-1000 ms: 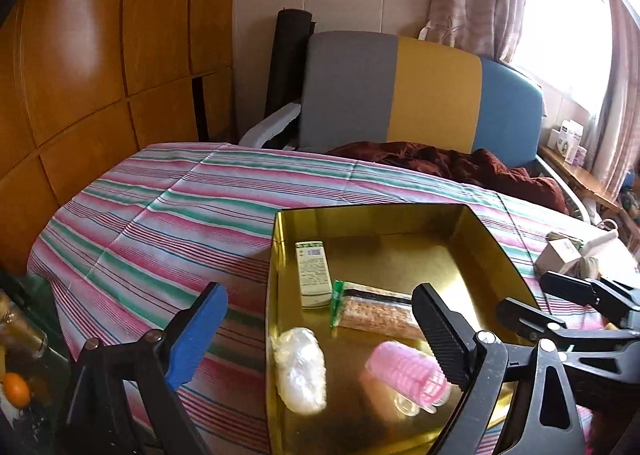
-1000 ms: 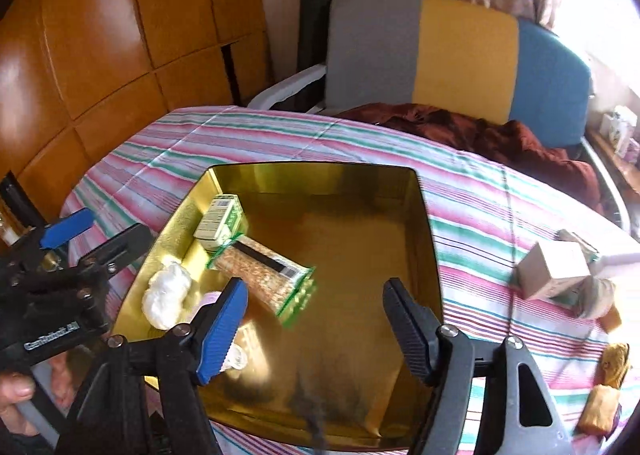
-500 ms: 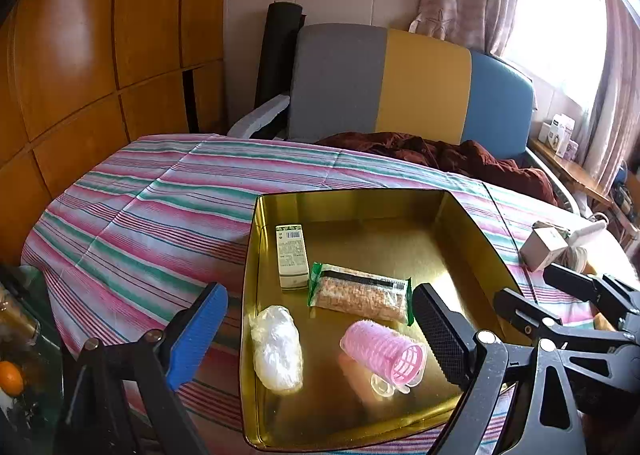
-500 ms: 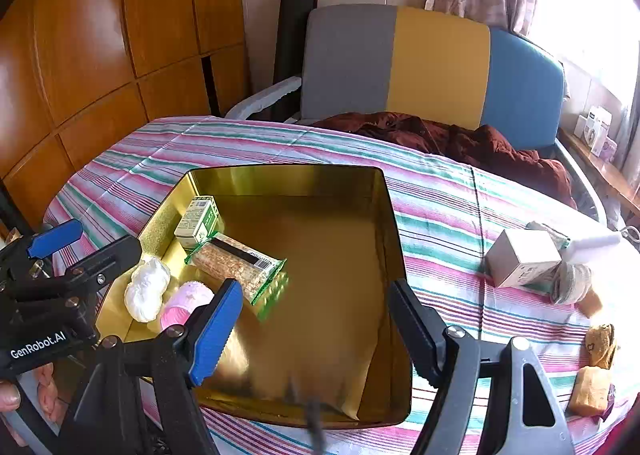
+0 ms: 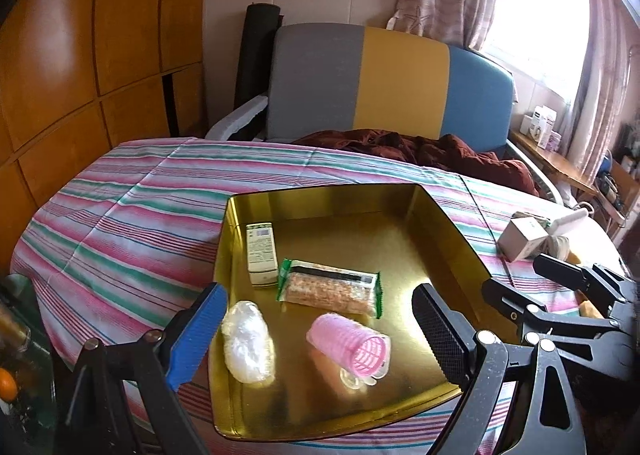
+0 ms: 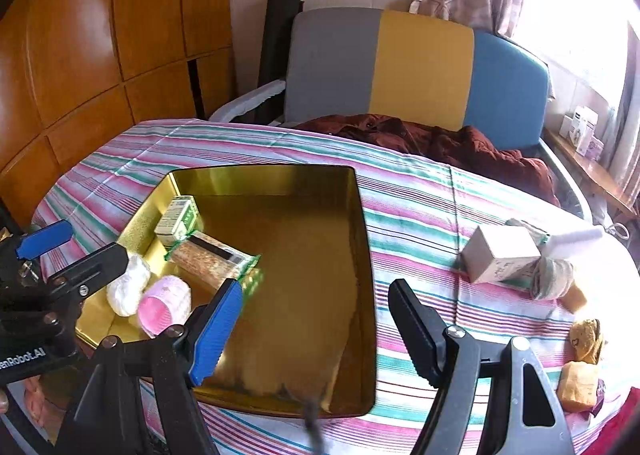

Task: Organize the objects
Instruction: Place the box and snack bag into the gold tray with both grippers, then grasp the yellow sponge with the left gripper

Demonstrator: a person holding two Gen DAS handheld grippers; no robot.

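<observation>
A gold metal tray [image 5: 440,223] [image 6: 362,251] lies on the striped tablecloth. In it are a small green-and-white carton [image 5: 262,253] [image 6: 176,221], a green-edged snack packet [image 5: 330,291] [image 6: 212,257], a white crumpled wad [image 5: 248,343] [image 6: 128,285] and a pink hair roller [image 5: 348,347] [image 6: 164,305]. My left gripper [image 5: 316,341] hangs open over the tray's near left part, nothing between its fingers. My right gripper [image 6: 316,335] stands open over the tray's near right part, also with nothing in it.
Right of the tray lie a white box [image 6: 500,253] [image 5: 522,237], a rolled grey cloth [image 6: 554,279], a white bottle [image 6: 576,237] and wrapped brown snacks [image 6: 580,379]. A dark red cloth [image 6: 440,139] and a grey, yellow and blue chair back [image 6: 416,67] stand beyond the table.
Both grippers have drawn back from the tray, so more of the tray and table shows in each view. Both stay open and nothing was picked up.
</observation>
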